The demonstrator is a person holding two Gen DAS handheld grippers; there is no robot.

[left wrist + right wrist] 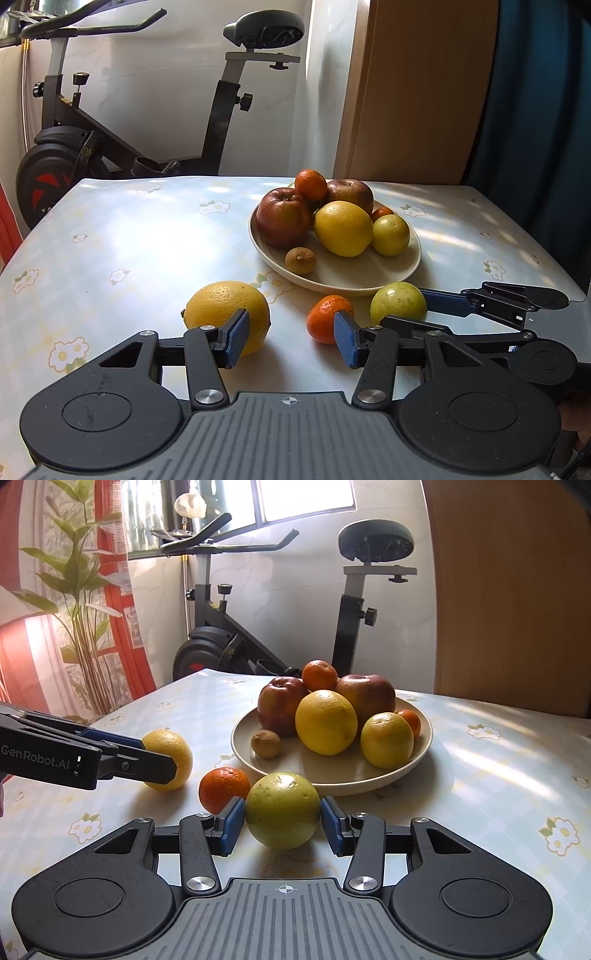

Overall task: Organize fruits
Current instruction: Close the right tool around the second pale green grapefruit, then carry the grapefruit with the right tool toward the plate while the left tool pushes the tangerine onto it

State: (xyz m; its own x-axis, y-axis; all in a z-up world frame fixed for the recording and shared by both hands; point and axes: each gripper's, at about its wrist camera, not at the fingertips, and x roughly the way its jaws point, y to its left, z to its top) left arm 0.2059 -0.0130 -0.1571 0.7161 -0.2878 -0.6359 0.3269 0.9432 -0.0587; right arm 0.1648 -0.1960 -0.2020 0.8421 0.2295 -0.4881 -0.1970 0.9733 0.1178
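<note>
Right gripper (282, 821) is clamping the green fruit (282, 810), tilting down | left gripper (291, 338) is hovering part-open, empty, above the table (129, 236)

From my feed, the exercise bike (280, 627) anchors the room: it stands against a white marbled wall (159, 92), just behind the table (129, 229) with its pale flowered cloth. Left of the bike I see a tall leafy plant (79, 602) before red-framed panes, and above its handlebars a bright window (303, 498). Right of the saddle stands a wooden panel (509, 602), then a dark teal curtain (535, 92). Sunlight dapples the cloth.
</note>
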